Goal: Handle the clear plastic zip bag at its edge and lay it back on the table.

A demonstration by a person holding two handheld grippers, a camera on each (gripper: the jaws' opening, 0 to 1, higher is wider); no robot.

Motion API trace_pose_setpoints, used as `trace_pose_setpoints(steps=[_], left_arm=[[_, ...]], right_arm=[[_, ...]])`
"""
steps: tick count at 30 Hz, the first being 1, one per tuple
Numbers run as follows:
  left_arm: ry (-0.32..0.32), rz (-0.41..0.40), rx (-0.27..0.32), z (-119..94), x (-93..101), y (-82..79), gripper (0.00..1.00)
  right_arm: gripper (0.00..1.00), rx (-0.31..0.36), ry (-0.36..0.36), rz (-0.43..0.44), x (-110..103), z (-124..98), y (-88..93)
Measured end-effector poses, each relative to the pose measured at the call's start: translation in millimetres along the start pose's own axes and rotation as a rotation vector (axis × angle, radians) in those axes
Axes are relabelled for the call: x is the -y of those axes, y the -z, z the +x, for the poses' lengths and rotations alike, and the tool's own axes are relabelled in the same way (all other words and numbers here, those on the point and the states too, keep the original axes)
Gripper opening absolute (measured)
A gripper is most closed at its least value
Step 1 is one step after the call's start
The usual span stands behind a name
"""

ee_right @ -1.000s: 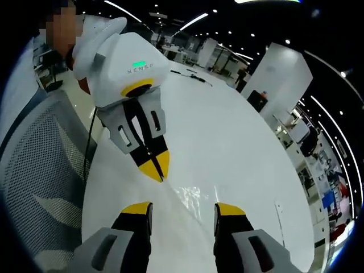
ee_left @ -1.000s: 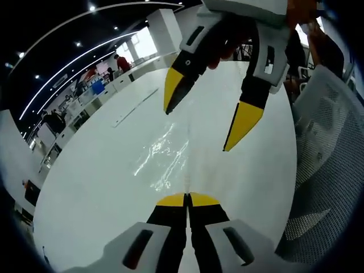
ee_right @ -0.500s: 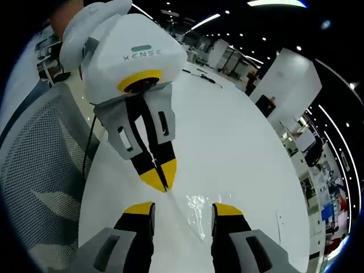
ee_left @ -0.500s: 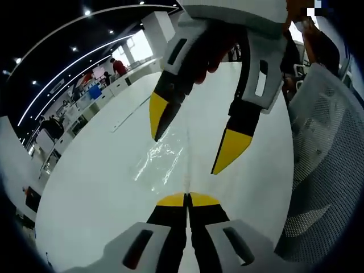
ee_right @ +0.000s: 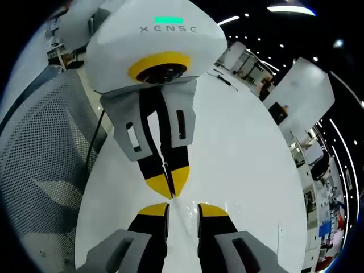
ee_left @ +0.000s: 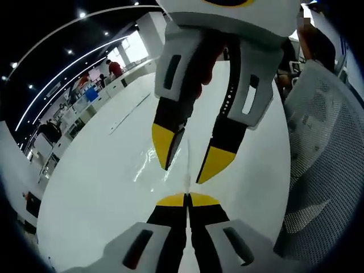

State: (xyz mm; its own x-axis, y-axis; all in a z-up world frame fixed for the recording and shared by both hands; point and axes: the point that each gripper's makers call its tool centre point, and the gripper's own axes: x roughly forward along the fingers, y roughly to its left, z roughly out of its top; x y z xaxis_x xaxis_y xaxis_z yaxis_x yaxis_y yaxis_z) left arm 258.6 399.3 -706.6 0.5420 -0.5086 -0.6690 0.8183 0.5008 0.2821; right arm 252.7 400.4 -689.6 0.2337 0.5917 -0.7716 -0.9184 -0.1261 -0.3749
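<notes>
The clear plastic zip bag (ee_left: 154, 162) lay flat on the white table (ee_left: 96, 187), its crinkled film glinting just beyond the two grippers. The left gripper (ee_left: 186, 199) had its yellow-tipped jaws pressed together, apparently on the bag's near edge, though the thin film between them could not be made out. Facing it, tip to tip, the right gripper (ee_right: 182, 210) held its jaws a little apart. A grey mesh chair (ee_left: 327, 159) stood beside the table on the right.

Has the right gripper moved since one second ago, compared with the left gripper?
Yes. In the left gripper view the right gripper has come closer to the left gripper, low over the zip bag, its fingers less spread.
</notes>
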Motion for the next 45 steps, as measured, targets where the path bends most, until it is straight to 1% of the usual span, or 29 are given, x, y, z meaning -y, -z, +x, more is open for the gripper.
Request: trace_pose_setpoints(steps=[7,11,12,16,21,23,28,36,42,43,45], left_arm=[[0.005,0.014,0.003,-3,2.7,-2.9,0.00],[0.005,0.024,0.004,-4,2.7,-4.2,0.00],[0.004,0.027,0.004,-3,2.1,-4.1,0.00],[0.009,0.032,0.002,-3,2.8,-3.5,0.00],[0.012,0.030,-0.002,-5,5.0,-3.0,0.00],[0.013,0.030,-0.002,-5,5.3,-2.9,0.00],[0.014,0.015,-0.001,-4,4.5,-2.8,0.00],[0.017,0.021,-0.003,-5,6.9,-3.5,0.00],[0.018,0.021,-0.010,-2,5.4,-0.8,0.00],[0.024,0.008,-0.003,-1,5.9,-1.1,0.00],[0.024,0.009,-0.003,-2,6.3,-1.3,0.00]], right_arm=[[0.10,-0.011,-0.022,-0.037,-6,5,-0.9],[0.03,-0.023,-0.028,-0.074,-8,9,-0.3],[0.02,-0.023,-0.034,-0.078,-9,9,-0.5],[0.01,-0.034,-0.038,-0.104,-11,12,0.6],[0.00,-0.040,-0.046,-0.104,-13,12,1.4],[0.00,-0.043,-0.046,-0.116,-13,13,2.0],[0.00,-0.053,-0.027,-0.136,-13,11,1.9],[0.00,-0.056,-0.017,-0.124,-12,13,6.1],[0.00,-0.065,-0.010,-0.109,-13,10,9.3],[0.00,-0.061,-0.010,-0.103,-14,9,9.5],[0.00,-0.058,-0.009,-0.099,-14,8,8.5]])
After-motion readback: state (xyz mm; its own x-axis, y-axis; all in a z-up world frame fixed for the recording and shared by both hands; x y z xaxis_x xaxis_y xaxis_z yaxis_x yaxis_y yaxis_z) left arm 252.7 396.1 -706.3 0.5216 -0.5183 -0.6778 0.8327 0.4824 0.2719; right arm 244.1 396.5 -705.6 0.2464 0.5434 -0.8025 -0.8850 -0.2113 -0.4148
